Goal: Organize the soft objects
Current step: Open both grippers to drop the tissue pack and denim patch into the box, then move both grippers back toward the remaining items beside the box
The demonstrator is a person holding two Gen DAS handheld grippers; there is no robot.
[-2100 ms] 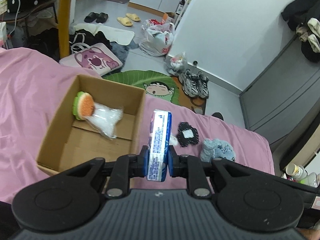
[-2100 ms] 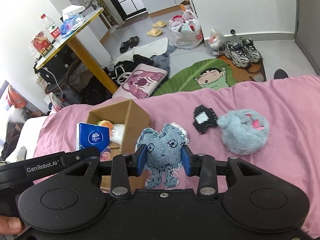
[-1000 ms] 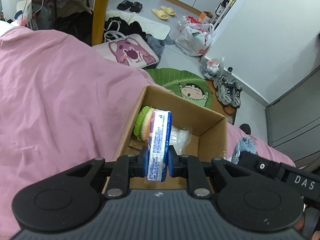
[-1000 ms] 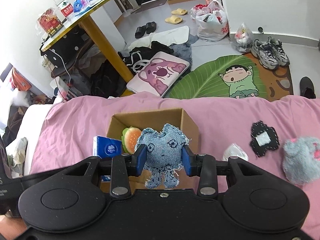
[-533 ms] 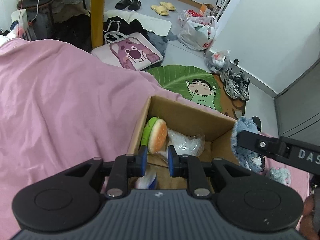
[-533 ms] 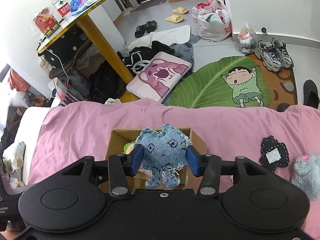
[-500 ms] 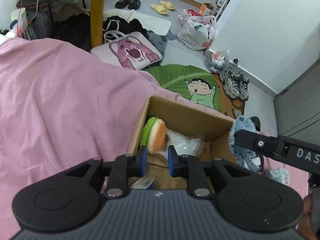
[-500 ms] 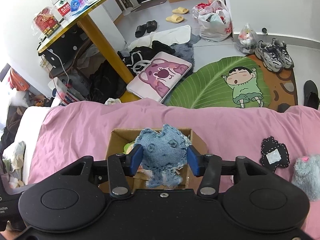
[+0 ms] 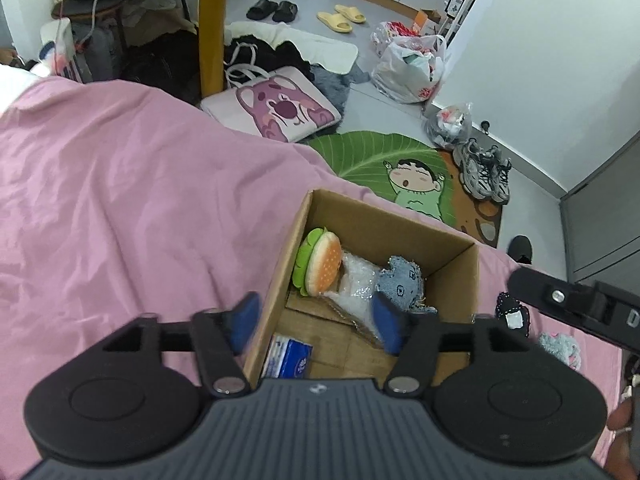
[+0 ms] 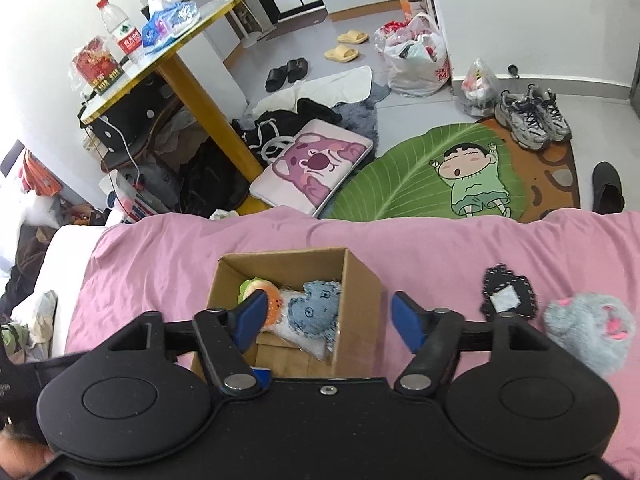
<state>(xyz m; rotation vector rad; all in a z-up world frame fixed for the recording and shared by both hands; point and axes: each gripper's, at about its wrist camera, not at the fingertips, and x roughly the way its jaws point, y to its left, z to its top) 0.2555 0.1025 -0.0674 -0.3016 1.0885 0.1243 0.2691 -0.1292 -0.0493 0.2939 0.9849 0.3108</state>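
No legible text: print on the blue tissue pack inside the brown cardboard box too blurred.

This is a lived-in bedroom in a home. A bed under a wrinkled pink sheet fills the foreground. Past its edge, on the grey tiled floor, lie a green leaf-shaped rug with a cartoon boy, a pink bear-print cushion, yellow slippers, black slippers, grey sneakers and filled plastic shopping bags. A round table on a yellow leg carries a water bottle and snack packets. Clothes are heaped beneath it.
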